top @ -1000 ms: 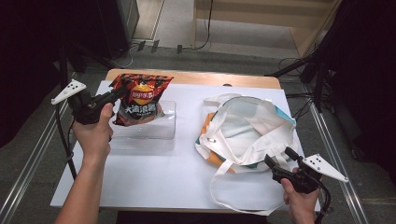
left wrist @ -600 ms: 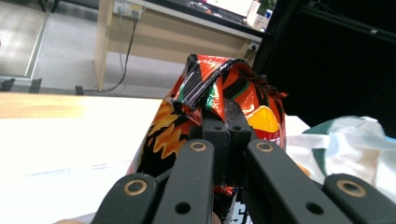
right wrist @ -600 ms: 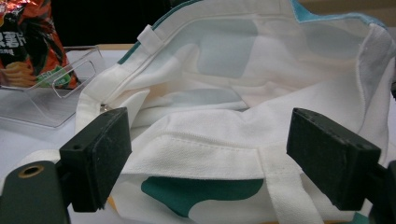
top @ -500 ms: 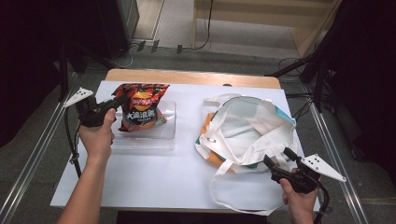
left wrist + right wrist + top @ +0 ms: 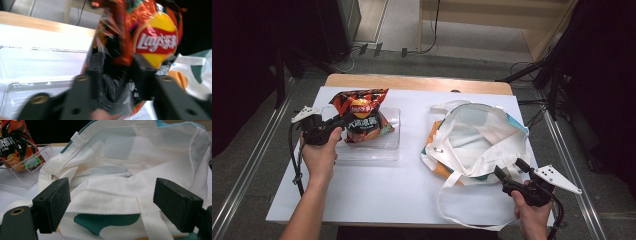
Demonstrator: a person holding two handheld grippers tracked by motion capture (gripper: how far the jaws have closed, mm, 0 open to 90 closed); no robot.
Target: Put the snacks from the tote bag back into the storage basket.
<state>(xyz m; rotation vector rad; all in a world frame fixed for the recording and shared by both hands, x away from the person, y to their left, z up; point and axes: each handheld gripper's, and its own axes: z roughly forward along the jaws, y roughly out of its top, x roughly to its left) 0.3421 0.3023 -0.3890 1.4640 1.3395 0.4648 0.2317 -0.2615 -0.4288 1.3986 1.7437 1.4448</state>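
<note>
Your table (image 5: 402,190) has a wooden top that shows as a bare strip along the far edge, and a white sheet (image 5: 412,107) covers the rest of it. On the left half, toward the far edge, a clear plastic tray (image 5: 388,150) sits on the sheet. On the right half lies a white tote bag (image 5: 472,137) with its mouth open upward, and its long strap (image 5: 447,210) loops across the sheet toward the near edge.
</note>
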